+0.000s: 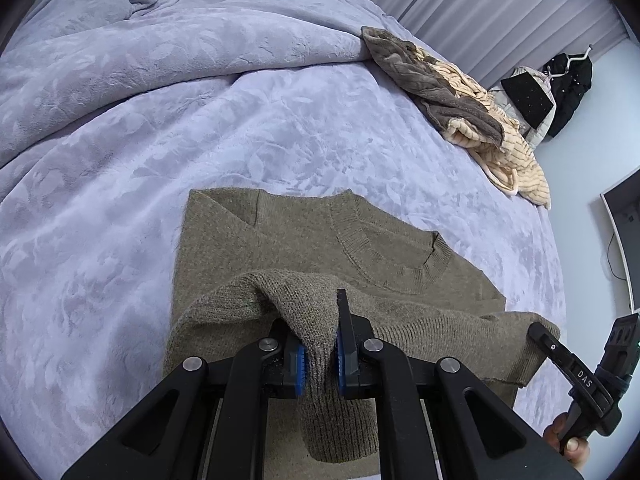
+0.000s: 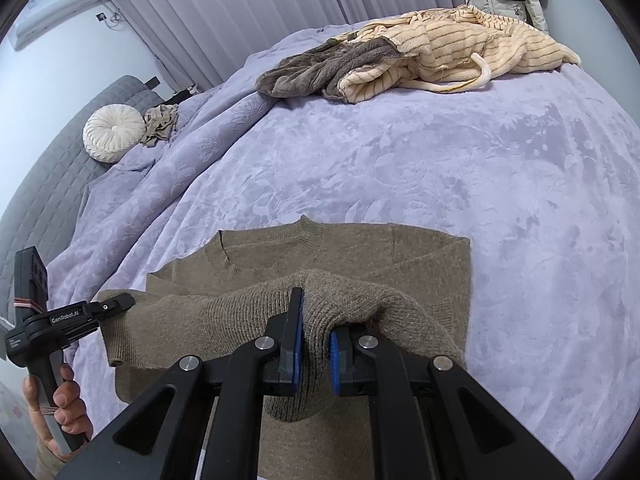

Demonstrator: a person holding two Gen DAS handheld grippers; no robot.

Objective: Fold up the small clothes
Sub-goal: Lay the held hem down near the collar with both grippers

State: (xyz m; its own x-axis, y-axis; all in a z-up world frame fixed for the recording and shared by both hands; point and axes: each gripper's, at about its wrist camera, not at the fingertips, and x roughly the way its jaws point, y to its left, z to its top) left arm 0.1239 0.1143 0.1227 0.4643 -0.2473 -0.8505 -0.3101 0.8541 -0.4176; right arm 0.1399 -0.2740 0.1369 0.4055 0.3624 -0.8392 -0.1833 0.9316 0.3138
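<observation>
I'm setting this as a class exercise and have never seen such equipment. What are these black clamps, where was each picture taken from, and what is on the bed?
Each picture comes from a wide-angle camera mounted on a hand-held, two-finger clamp, looking along its fingers. One view is from the left gripper, the other from the right gripper; a person's hand holds each. Both are shut on the brown sweater, lifting its near edge over the part lying flat on the lilac blanket. Further away lie a striped cream robe, a grey-brown garment and a round white cushion.
</observation>
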